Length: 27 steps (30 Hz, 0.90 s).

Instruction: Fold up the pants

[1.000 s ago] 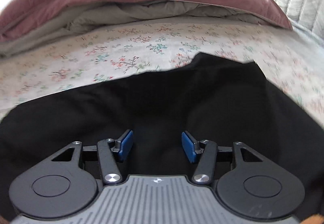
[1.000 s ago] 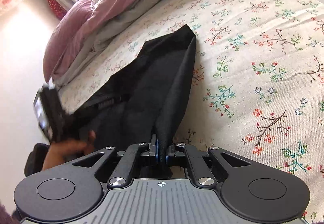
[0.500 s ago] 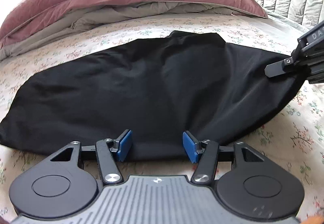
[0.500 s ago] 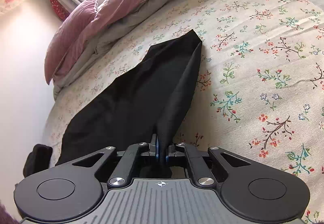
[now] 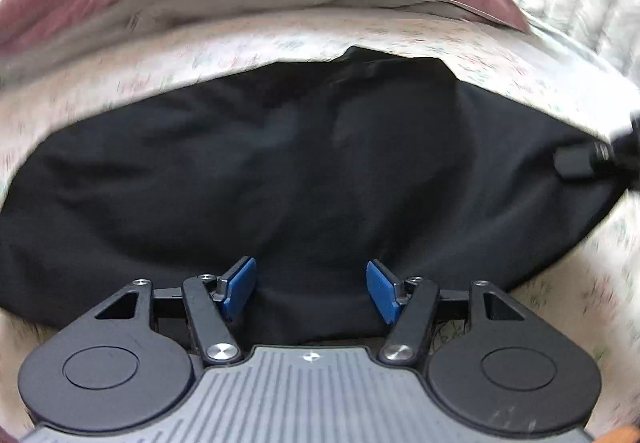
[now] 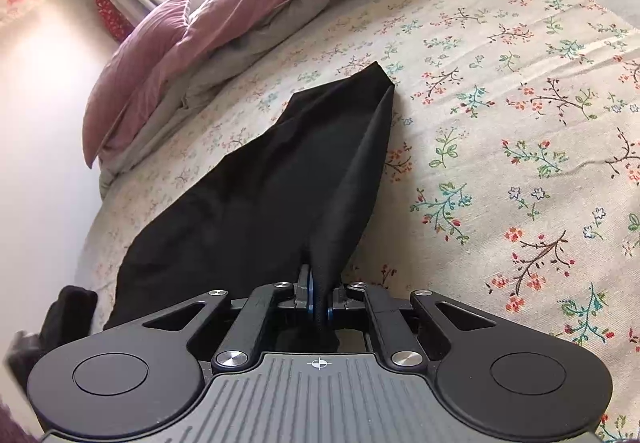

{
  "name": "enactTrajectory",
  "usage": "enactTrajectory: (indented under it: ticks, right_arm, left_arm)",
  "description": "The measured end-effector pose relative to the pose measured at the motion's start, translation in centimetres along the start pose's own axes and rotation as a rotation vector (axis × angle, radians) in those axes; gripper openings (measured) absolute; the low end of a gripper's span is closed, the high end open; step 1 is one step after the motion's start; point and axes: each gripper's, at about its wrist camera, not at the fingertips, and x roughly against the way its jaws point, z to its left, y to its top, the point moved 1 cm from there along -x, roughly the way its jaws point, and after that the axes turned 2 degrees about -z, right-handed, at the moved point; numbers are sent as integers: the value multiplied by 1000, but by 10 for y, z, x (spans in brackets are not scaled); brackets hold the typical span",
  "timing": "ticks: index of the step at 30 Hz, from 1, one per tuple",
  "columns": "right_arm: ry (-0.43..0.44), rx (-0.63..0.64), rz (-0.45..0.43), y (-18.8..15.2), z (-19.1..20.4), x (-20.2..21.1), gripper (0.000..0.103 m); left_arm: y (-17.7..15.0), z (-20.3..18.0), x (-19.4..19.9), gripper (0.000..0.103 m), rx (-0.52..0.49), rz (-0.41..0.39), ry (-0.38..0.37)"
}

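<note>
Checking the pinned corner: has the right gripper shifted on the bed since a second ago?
No. The right gripper stays shut on the black pants, beside the same flowers on the sheet.

Left wrist view is motion-blurred: sheet (image 5: 120,83) print smeared, unreadable. Right gripper (image 5: 592,159) is cut off by the right edge, only a dark blurred tip showing. Pants (image 5: 300,171) near hem is hidden behind the gripper body. Right wrist view: dark object (image 6: 68,315) at lower left, partly cut off, can't identify.
</note>
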Motion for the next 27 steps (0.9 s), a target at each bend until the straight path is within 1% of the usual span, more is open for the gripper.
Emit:
enactTrajectory:
  ticks: [1, 3, 5, 6, 8, 10, 12, 14, 16, 19, 21, 24, 27]
  right_arm:
    - [0, 2, -4, 0, 1, 1, 6]
    - [-5, 24, -14, -2, 5, 3, 7]
    - [0, 35, -19, -2, 8, 5, 7]
    - [-2, 37, -20, -2, 9, 5, 7]
    - [-11, 46, -20, -2, 11, 4, 7]
    - [-17, 51, -20, -1, 11, 4, 7]
    - [-23, 50, -22, -1, 11, 4, 7]
    - [-18, 46, -24, 0, 10, 5, 7]
    - [-16, 45, -24, 1, 10, 5, 7]
    - [-11, 56, -24, 1, 13, 6, 7]
    - [-1, 60, -24, 2, 13, 7, 7]
    - [17, 65, -15, 4, 15, 10, 7]
    - [24, 67, -21, 6, 14, 13, 7]
  left_arm:
    - [4, 0, 1, 87, -6, 7, -12]
    - [22, 9, 5, 87, 40, -14, -50]
    - [47, 16, 4, 87, 79, -41, -52]
    - [63, 17, -2, 87, 85, -49, -41]
    - [87, 13, -23, 88, 58, -41, 0]
    - [107, 9, -55, 88, 34, 19, 68]
    - [120, 4, -81, 88, 6, 40, 120]
    - [131, -2, -104, 88, -32, 50, 175]
    - [135, -2, -120, 88, -51, 58, 207]
    - [142, -9, -128, 90, -69, 32, 245]
    - [150, -12, -132, 90, -71, 27, 252]
    - [151, -12, -134, 91, -75, 21, 249]
    - [152, -7, -131, 92, -58, 27, 228]
